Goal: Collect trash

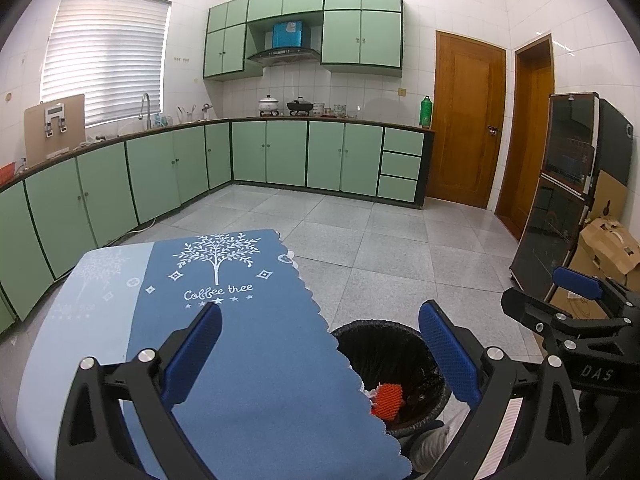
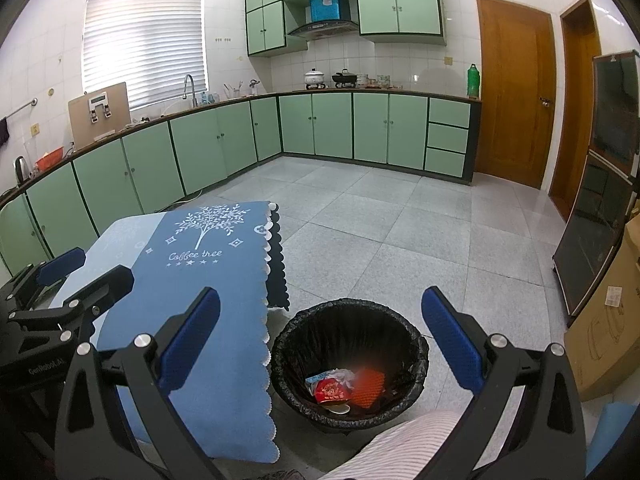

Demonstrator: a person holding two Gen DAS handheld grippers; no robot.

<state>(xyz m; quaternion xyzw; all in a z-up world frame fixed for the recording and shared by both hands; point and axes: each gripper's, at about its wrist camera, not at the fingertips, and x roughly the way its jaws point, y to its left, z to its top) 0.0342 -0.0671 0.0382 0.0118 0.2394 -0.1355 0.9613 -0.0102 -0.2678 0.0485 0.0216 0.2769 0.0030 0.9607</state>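
I had both claws spread wide and holding nothing; the left claw [image 1: 320, 344] hung over the blue-clothed counter [image 1: 248, 360] with one finger above the cloth and the other above the bin, and the right claw [image 2: 320, 332] sat just beside it, straddling the counter's scalloped edge and the bin [image 2: 348, 308]. The trash itself lay inside that black-lined bin on the floor, close against the counter's side: an orange mesh piece [image 2: 370, 387], a red wrapper [image 2: 330, 391] and some white crumpled paper [image 2: 340, 376]; from the right wrist view the orange piece looked blurred, so I could not tell whether it had fully settled.

I saw nothing left on the cloth in either view, so I judged the collecting close to done, though the counter's near end was hidden behind the claw frames and something could have lain there unseen.

The risks, as I read them: the two claws were near enough that a careless swing would knock one frame into the other; a lowered finger could snag the hanging scalloped hem [image 2: 267, 320] and drag the cloth off; the bin stood light and close by a striped trouser leg [image 2: 400, 440], so a bump might tip it and spill what it held.
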